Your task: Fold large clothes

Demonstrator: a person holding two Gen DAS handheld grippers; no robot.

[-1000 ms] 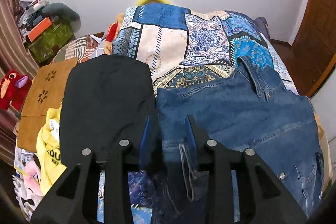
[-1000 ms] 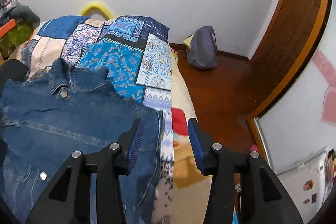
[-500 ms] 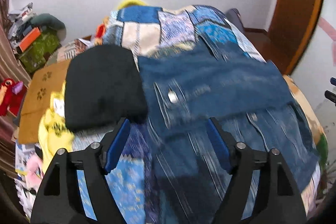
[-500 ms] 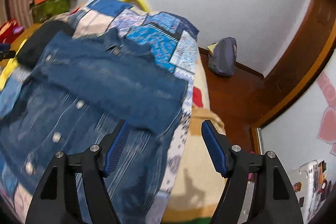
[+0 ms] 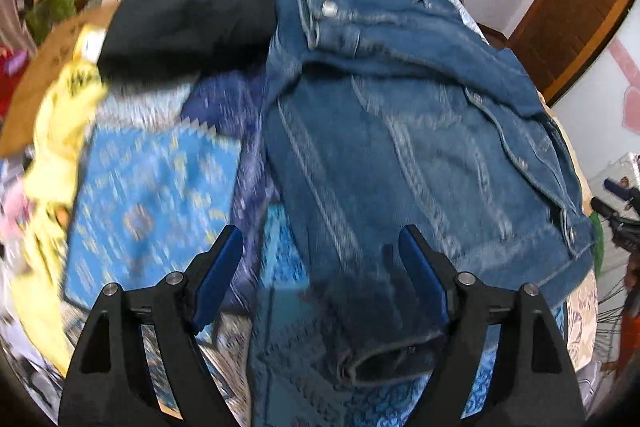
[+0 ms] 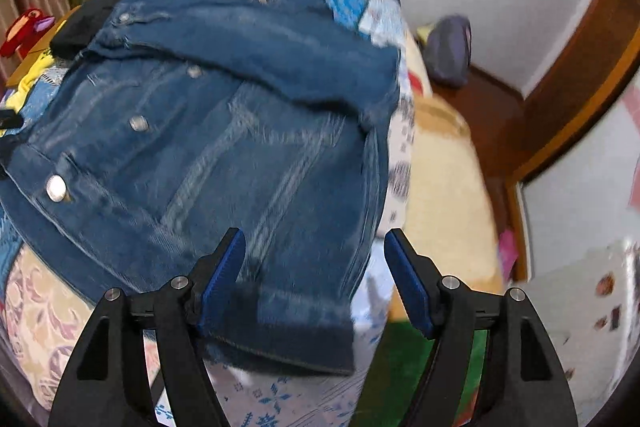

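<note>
A blue denim jacket lies front up on the patchwork bedspread, with a sleeve folded across its chest. It also shows in the right wrist view. My left gripper is open and empty, above the jacket's lower left part and a sleeve cuff. My right gripper is open and empty, above the jacket's lower right corner near its hem. Both views are blurred.
A folded black garment lies left of the jacket's collar, with yellow clothing beside it. The bed's right edge drops to a wooden floor with a grey bag. A wooden door stands at the right.
Both grippers let go of the jacket and opened wide. They drew back toward the jacket's hem. The sleeve now lies folded across the chest.
</note>
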